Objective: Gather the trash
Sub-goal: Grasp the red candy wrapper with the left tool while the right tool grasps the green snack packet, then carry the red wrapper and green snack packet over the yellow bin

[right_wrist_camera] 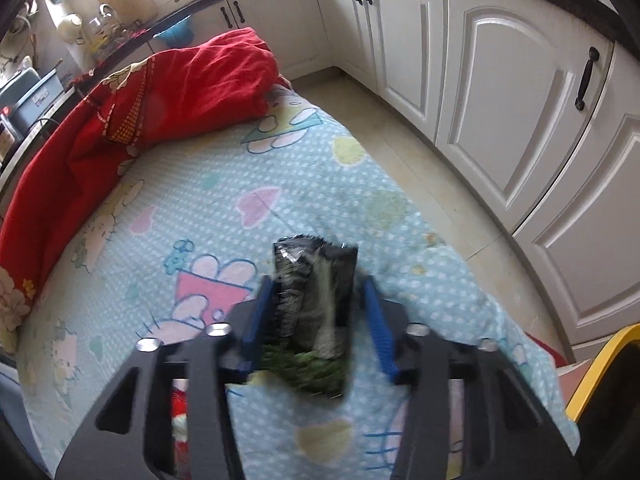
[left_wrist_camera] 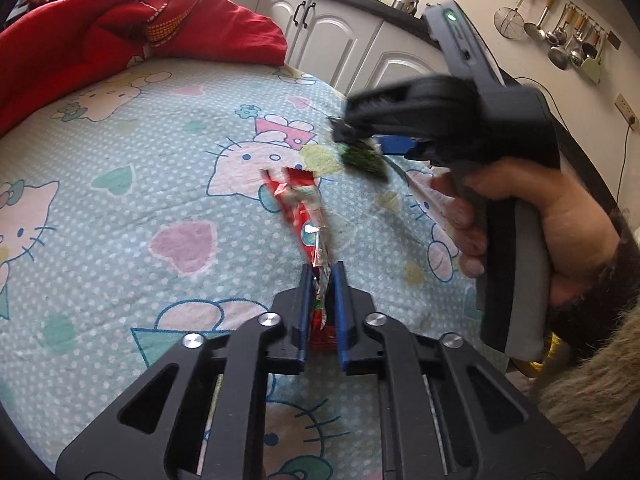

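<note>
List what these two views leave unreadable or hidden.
- Print on the red wrapper: left wrist view, crumpled and partly hidden by the left gripper.
- Whether the right gripper grips the green packet: motion blur in both views.
- Yellow object: right wrist view, cut off by the edge.

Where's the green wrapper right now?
The green wrapper sits between the right gripper's blue fingers, low centre in the right wrist view, above the blue patterned bedsheet. The left wrist view shows it right of the red wrapper.
</note>
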`<state>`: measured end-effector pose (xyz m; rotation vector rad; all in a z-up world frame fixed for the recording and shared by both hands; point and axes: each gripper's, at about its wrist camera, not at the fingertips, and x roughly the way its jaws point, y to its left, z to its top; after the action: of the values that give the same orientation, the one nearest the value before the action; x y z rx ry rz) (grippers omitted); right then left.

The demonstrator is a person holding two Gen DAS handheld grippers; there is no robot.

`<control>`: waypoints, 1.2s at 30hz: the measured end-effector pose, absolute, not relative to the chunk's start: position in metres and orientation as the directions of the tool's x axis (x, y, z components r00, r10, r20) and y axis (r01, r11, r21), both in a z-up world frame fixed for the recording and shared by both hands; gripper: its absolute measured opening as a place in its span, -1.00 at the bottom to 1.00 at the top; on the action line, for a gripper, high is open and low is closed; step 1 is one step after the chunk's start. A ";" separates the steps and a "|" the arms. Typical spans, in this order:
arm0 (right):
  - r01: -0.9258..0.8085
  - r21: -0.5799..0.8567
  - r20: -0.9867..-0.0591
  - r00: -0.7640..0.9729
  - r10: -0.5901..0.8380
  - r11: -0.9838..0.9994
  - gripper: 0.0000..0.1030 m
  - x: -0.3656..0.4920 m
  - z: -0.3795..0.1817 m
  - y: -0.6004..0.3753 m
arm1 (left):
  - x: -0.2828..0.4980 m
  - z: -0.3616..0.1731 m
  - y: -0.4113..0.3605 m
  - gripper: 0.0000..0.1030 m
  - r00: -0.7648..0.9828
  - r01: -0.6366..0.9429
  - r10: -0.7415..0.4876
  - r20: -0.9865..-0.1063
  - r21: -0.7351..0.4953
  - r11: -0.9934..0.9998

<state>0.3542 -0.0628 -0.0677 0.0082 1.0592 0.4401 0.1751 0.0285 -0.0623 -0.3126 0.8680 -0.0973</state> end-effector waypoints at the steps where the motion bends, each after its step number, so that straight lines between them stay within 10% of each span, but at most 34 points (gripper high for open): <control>1: -0.347 0.227 -0.836 0.410 0.365 0.910 -0.47 0.352 -0.068 -0.069 | 0.174 -0.062 0.029 -0.92 0.646 -0.042 -0.212 -0.734 -0.311 0.950; 36: -0.333 0.288 -0.710 0.555 0.433 0.898 -0.77 0.209 -0.020 -0.238 | 0.161 -0.013 -0.047 -0.94 0.713 0.113 -0.241 -0.658 -0.231 0.966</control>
<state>0.2090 -0.2380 -0.0204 0.1247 0.8722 0.4541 0.1613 -0.0470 -0.0132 -0.1790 0.7523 -0.1969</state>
